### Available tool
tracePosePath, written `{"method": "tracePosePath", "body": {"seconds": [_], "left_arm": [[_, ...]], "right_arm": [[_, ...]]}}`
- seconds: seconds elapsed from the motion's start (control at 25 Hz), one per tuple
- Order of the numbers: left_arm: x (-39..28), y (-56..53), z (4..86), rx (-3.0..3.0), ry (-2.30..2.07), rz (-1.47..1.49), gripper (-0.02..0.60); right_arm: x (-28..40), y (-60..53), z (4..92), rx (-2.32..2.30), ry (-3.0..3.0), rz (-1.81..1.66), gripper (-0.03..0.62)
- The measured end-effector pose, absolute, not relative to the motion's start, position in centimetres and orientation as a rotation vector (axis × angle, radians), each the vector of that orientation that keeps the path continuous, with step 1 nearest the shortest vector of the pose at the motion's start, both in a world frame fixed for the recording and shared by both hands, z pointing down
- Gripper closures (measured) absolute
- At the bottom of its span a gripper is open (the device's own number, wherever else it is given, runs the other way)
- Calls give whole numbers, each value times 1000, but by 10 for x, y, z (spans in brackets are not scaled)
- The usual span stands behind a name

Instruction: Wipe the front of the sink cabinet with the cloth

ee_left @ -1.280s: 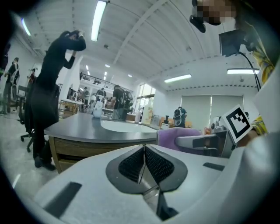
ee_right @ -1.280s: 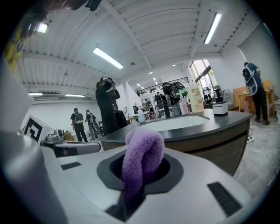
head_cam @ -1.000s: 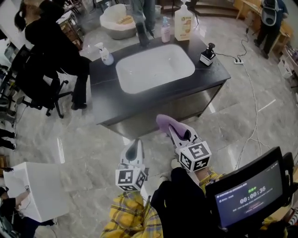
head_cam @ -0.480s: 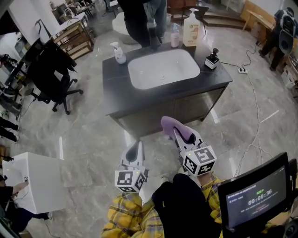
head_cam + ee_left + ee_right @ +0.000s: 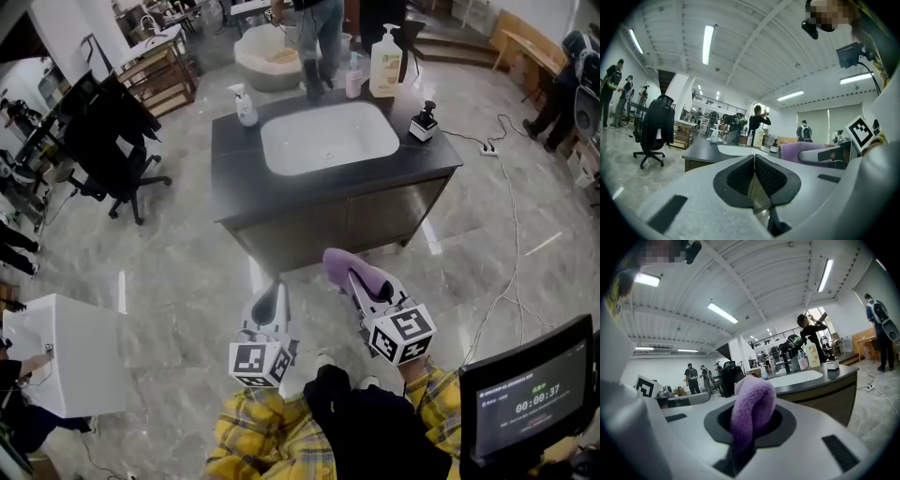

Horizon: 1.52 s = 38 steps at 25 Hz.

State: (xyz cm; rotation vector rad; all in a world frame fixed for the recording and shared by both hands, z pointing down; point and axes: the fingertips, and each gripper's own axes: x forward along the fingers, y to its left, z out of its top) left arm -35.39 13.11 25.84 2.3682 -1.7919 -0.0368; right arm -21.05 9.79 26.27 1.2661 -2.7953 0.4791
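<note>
Cloth (image 5: 337, 263) pinched in right tongs (image 5: 359, 279); left tongs (image 5: 270, 300) clenched, empty. Ahead of both, apart, sink cabinet front (image 5: 328, 230): close in, press cloth flat, overlap strokes.

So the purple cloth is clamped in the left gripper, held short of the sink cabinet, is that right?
Not quite: the purple cloth is clamped in the right gripper, as the right gripper view shows; the left gripper is shut on nothing. It is indeed held short of the sink cabinet.
</note>
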Motion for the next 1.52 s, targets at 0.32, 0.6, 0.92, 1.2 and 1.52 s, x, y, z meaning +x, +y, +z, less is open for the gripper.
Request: {"method": "tracePosePath", "body": {"seconds": [0.32,0.6,0.92,1.2,1.52], "left_arm": [[-322,165,255,2349,-1794,-54,572],[-301,203,256,2343,-1798,-30,572],[-280,225,251,2346,-1819,-44,572],[-265,235,246,2369,-1824,-51,572],[-262,232,247,2391,-1811,-60,572]], "right_arm": [[-176,146,267,1234,-2774,480,553],[-157,182,266,1207,-2781,481,551],[-143,207,267,1162,-2803,486,553],[-134,216,263,1138,-2828,480,553],[-128,218,270,1155,-2816,496,553]]}}
